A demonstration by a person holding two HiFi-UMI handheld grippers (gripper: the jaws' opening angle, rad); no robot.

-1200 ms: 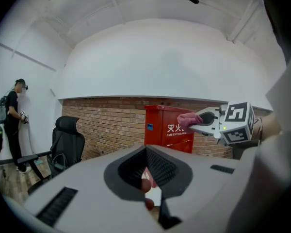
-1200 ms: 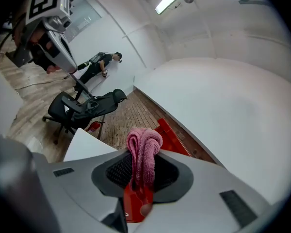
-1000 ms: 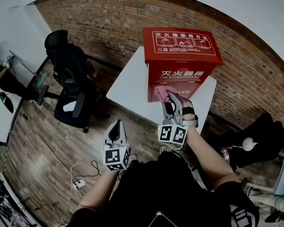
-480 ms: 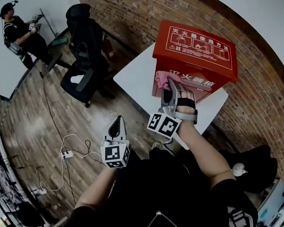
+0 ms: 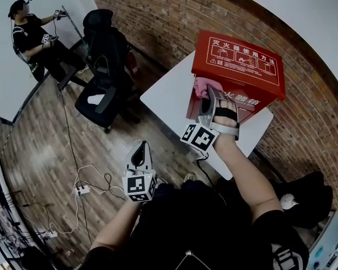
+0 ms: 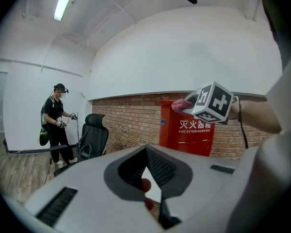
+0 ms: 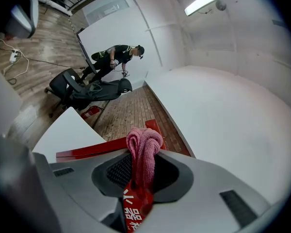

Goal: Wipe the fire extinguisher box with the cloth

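Log right gripper [image 5: 207, 96] up at the red fire extinguisher box [image 5: 242, 66], jaws clamped on a pink cloth [image 5: 201, 86]. Confirm in right gripper view [image 7: 141, 173]: bunched cloth [image 7: 143, 152] pinched between the two pads, folded end sticking out past the tips, red box [image 7: 87, 152] right behind it. Put cloth against the upper front of the box, just under the lid's edge, toward the corner at head view's left. Cannot tell how firmly pressed. Note white characters on box front and lid. Locate box upright on the far part of a white table [image 5: 169, 94], near the brick wall [image 5: 158, 16].

Log left gripper [image 5: 138, 149] low, well apart from box and table, over the wooden floor [image 5: 39, 145]. Check left gripper view [image 6: 146, 165]: jaws narrow, tips meeting, only a slim wedge of gap behind them, nothing gripped. See also there the box [image 6: 186, 130] with cloth [image 6: 180, 104] at its top edge.

Note elsewhere: black office chair [image 5: 104, 66] beside the table, a person [image 5: 34, 38] standing beyond it, cables and a power strip [image 5: 81, 189] on the floor.
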